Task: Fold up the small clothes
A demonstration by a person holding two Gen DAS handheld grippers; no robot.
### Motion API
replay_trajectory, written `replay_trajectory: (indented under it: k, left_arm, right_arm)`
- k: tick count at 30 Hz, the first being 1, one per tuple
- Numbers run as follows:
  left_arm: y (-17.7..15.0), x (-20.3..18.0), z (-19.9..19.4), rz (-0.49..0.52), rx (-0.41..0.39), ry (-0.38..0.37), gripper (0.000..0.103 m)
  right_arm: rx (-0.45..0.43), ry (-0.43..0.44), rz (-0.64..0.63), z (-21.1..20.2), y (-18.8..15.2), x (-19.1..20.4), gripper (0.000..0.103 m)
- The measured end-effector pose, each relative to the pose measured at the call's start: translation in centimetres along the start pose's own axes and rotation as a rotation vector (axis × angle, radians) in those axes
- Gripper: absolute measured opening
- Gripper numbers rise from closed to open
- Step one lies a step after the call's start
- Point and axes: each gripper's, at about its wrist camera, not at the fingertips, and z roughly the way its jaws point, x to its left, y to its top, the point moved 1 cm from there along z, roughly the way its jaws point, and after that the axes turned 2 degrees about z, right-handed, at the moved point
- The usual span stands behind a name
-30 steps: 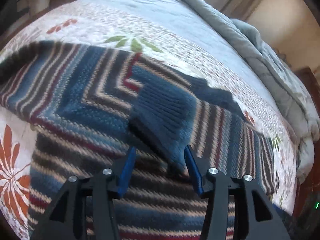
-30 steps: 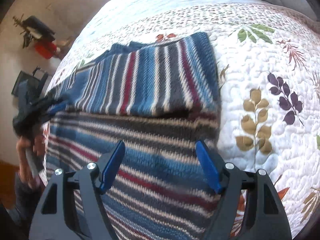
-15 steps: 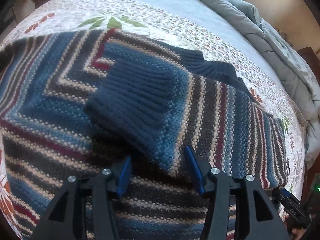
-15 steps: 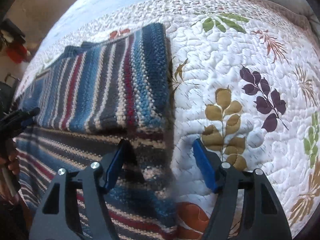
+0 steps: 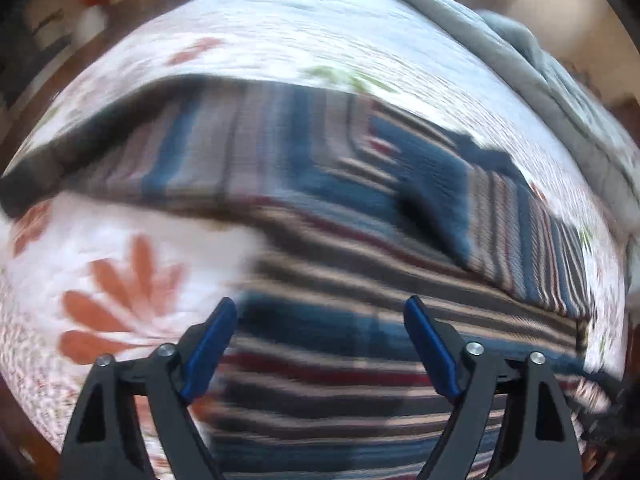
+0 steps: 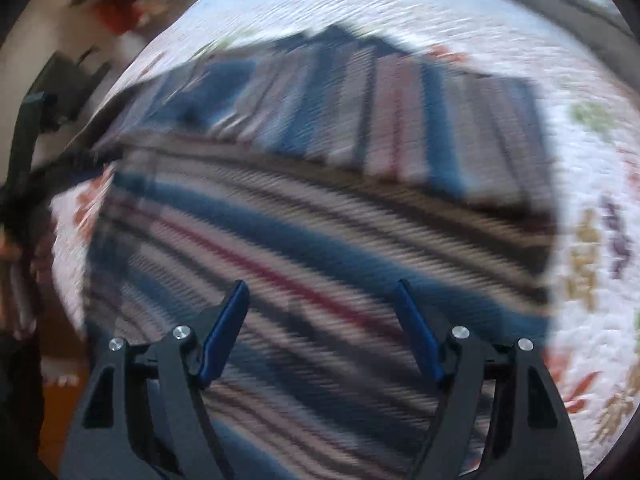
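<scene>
While the striped sweater is laid across the quilt, its neck is pointed toward the grey blanket. Both sleeves are folded inward. Jaws of the left gripper, just widened, and right gripper are spread, empty.

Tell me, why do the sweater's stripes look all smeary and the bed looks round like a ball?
Left wrist view: the striped sweater and the quilt smear from motion blur, while the blue fingers stay sharp. Right wrist view: same streaking across the sweater. In both, the fisheye lens bulges the bed into a dome with dark corners.

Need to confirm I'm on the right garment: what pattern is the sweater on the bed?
The sweater has blue, grey, cream and dark red stripes, clearest in the left wrist view.
</scene>
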Motion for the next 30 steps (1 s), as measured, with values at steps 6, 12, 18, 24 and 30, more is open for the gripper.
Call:
replay_trajectory:
  k: [6,12,18,24,30]
  left_arm:
    - [0.8,12.5,-1.4,-0.234,-0.043,0.150,0.088]
    - [0.6,20.7,-4.9,-0.268,-0.105,0.235,0.088]
    - [2.5,25.0,-6.8,-0.189,-0.169,0.258,0.088]
    - [4.1,25.7,-5.6,-0.011,-0.171,0.173,0.089]
    - [4.9,26.6,-4.6,0.031,-0.213,0.129,0.089]
  right_arm:
    - [0.079,0.027,-0.084,3.6,-0.4,6.1,0.074]
    - [0.107,0.013,-0.090,5.6,0.4,7.0,0.076]
    - [0.119,0.015,-0.110,7.1,1.6,10.0,0.078]
    - [0.117,0.035,-0.168,7.7,2.2,13.8,0.077]
    - [0.135,0.027,-0.175,8.4,2.2,14.4,0.077]
